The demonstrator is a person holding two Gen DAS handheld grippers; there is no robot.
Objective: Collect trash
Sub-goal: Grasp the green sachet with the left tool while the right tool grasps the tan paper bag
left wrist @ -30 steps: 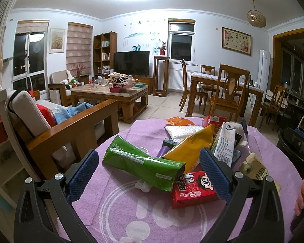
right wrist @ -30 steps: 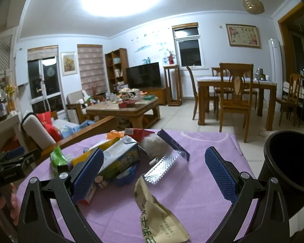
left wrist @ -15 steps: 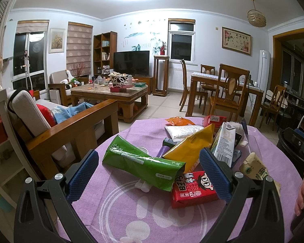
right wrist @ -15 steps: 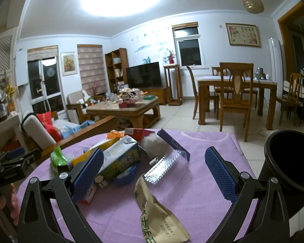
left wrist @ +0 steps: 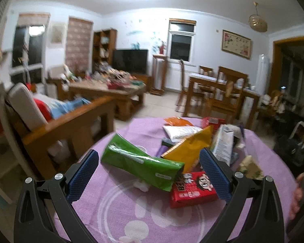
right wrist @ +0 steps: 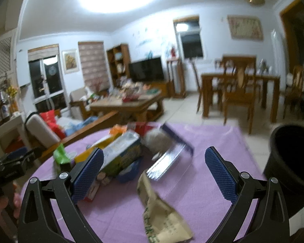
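Two grippers, left gripper (left wrist: 149, 173) and right gripper (right wrist: 154, 173), both spread apart, empty, over tabletop (left wrist: 115, 198) litter: green wrapper (left wrist: 139, 162), red pack (left wrist: 192, 190), tan bag (right wrist: 162, 216); print illegible w/ blur.

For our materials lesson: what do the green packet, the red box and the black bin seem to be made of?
Green packet: probably glossy plastic film; it shines and creases.
Red box: likely printed cardboard; flat faces, straight edges.
Black bin: seemingly smooth, dull plastic; uncertain.
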